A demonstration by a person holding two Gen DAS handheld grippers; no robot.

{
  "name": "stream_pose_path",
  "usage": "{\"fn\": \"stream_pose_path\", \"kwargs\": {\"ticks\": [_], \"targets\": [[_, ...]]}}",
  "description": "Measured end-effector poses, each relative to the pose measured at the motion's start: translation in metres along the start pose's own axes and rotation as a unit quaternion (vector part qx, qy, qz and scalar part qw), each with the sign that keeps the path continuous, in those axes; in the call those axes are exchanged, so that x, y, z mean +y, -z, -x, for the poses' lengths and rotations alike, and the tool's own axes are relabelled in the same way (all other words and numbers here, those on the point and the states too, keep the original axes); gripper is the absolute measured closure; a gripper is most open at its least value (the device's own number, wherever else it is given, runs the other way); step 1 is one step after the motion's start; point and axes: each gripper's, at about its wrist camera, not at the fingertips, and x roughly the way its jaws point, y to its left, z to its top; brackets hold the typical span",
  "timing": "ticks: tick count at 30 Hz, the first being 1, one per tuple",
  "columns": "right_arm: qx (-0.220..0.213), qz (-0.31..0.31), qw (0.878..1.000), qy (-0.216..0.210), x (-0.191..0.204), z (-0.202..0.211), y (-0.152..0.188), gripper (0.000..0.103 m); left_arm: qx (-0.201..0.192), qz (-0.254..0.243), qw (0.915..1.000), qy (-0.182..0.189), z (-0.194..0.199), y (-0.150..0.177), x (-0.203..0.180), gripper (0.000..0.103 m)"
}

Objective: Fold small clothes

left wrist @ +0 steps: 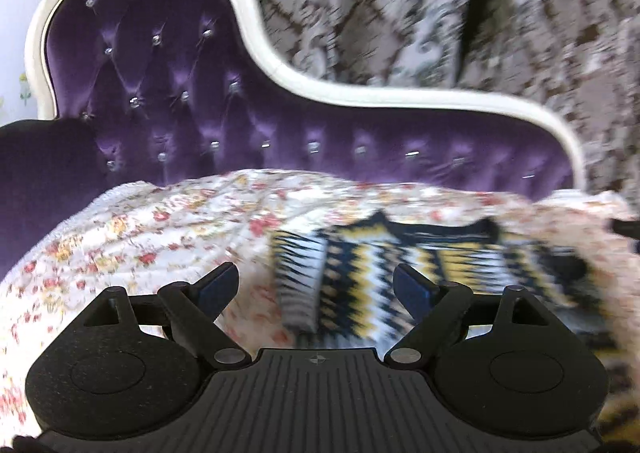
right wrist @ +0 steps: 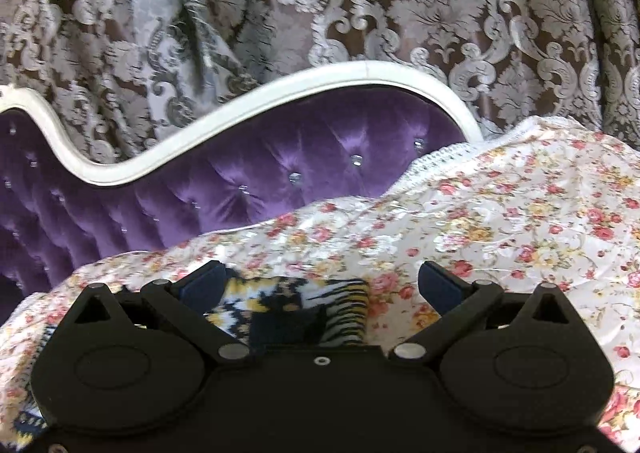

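Navy-yellow-white zigzag garment (left wrist: 372, 273), rose-floral white cover (right wrist: 500, 213), purple tufted sofa (left wrist: 160, 85)

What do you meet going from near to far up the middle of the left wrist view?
Left gripper, open → zigzag garment → floral cover → purple sofa back → white frame → patterned curtain.

Knit garment (left wrist: 384, 277) – glossy floral cloth (left wrist: 160, 237), purple velvet sofa (left wrist: 160, 85)
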Motion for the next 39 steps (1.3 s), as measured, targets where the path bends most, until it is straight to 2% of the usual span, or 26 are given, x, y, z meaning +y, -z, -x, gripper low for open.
{"fn": "stream_pose_path", "kwargs": {"ticks": [4,9,18,23,27,30,39], "targets": [[0.002,0.014,0.999,-0.03,0.01,0.012,0.005,0.001,0.0,0.005,0.9996,0.027,0.049,0.018,-0.007,0.019],[0.003,0.001,0.997,-0.081,0.019,0.04,0.011,0.001,0.002,0.047,0.998,0.044,0.096,0.043,0.0,0.019],[0.036,-0.005,0.99,-0.137,0.02,0.138,0.039,0.001,0.017,0.067,0.997,0.035,0.143,0.078,0.022,0.019],[0.071,-0.031,0.987,-0.14,0.016,0.189,0.062,0.001,0.04,0.08,0.9952,0.041,0.152,0.1,0.029,0.019],[0.11,-0.05,0.984,-0.133,0.015,0.211,0.082,0.001,0.073,0.09,0.9912,0.064,0.149,0.118,0.03,0.019],[0.137,-0.055,0.982,-0.119,0.014,0.222,0.098,0.001,0.096,0.086,0.9884,0.08,0.145,0.128,0.026,0.019],[0.215,-0.069,0.967,-0.118,0.02,0.234,0.143,0.001,0.157,0.068,0.9798,0.104,0.13,0.152,0.008,0.019]]}}
